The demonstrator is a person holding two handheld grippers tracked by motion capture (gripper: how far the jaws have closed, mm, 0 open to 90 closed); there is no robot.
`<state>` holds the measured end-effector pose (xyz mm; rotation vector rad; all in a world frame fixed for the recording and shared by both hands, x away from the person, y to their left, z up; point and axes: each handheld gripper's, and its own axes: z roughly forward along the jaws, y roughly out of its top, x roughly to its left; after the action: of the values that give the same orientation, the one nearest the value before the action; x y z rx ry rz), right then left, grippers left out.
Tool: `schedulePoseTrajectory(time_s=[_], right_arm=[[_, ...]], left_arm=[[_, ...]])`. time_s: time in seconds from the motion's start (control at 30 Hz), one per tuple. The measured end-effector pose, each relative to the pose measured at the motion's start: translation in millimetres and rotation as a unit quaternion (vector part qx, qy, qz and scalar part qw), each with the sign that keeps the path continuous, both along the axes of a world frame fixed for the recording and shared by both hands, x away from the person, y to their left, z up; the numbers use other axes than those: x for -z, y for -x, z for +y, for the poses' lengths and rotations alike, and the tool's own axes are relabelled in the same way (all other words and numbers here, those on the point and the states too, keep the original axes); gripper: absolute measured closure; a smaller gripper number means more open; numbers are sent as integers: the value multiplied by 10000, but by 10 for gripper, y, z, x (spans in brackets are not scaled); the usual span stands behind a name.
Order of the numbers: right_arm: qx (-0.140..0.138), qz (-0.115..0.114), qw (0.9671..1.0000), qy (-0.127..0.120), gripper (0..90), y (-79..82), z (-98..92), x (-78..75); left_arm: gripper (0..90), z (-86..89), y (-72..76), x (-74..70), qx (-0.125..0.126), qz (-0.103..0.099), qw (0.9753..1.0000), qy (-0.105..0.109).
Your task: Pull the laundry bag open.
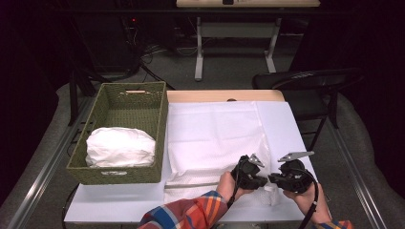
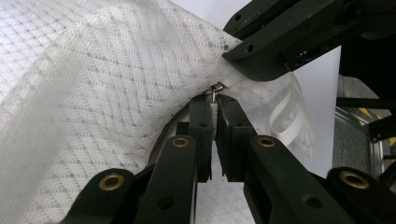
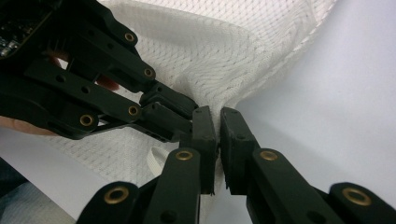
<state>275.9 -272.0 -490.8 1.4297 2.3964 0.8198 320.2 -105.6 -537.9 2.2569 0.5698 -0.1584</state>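
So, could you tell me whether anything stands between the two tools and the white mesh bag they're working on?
Nothing visible does. The left tool and right tool are both pinched on a corner of the white mesh bag, near its zipper pull, at the table's near right side.

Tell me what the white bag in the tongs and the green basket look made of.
White bag: looks like thin woven mesh fabric, matte, with a fine dotted diamond weave, semi-sheer at its edge. Green basket: appears woven from wicker or paper rope, matte olive; braided rows show on its walls.
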Motion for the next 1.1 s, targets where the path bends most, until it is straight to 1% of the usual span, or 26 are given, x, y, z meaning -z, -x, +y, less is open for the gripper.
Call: schedulePoseTrajectory(time_s=[0.03,0.07,0.23,0.3,0.33,0.4,0.43,0.47,0.6,0.63,0.7,0.87,0.9,0.97,1.0,1.1], right_arm=[[0,-48,10000,19,855,7,-3,-9],[-4,-58,10000,22,855,11,-6,-13],[15,-54,10000,45,857,11,-6,-12],[35,-30,10000,50,858,10,-2,-9],[57,-44,9999,80,859,6,-1,-3],[74,-44,9999,90,859,6,-3,-3],[124,-34,9999,86,859,10,-12,-9],[121,-47,9999,89,859,8,-20,-9],[128,-35,9999,99,859,5,-27,-9],[136,-26,9998,116,859,4,-30,-9],[153,-37,9998,133,859,3,-38,-9],[181,-42,9997,145,859,6,-55,-8],[185,-40,9997,166,858,6,-60,-3],[188,-42,9997,170,858,5,-61,-1],[201,-32,9996,210,857,2,-62,1],[212,-41,9995,211,857,1,-64,4]], left_arm=[[851,4,0,-4,-4,-12,10000,-14],[851,22,-9,-4,-46,58,10000,40],[854,28,-2,-13,-47,31,10000,-30],[855,27,0,-13,-80,-6,9999,-65],[856,22,4,-14,-113,-43,9999,-116],[856,25,-6,0,-142,-13,9998,-104],[856,30,-12,0,-190,-21,9997,-157],[856,46,-22,2,-219,18,9997,-116],[856,64,-22,-5,-217,19,9997,-136],[856,74,-24,-11,-220,-7,9996,-190],[856,81,-28,-11,-234,6,9995,-194],[856,135,-33,-2,-296,46,9993,-227],[857,150,-38,0,-273,34,9993,-236],[857,180,-36,-3,-304,39,9992,-257],[857,215,-39,-9,-298,1,9992,-261],[857,249,-36,-7,-343,20,9991,-241]])
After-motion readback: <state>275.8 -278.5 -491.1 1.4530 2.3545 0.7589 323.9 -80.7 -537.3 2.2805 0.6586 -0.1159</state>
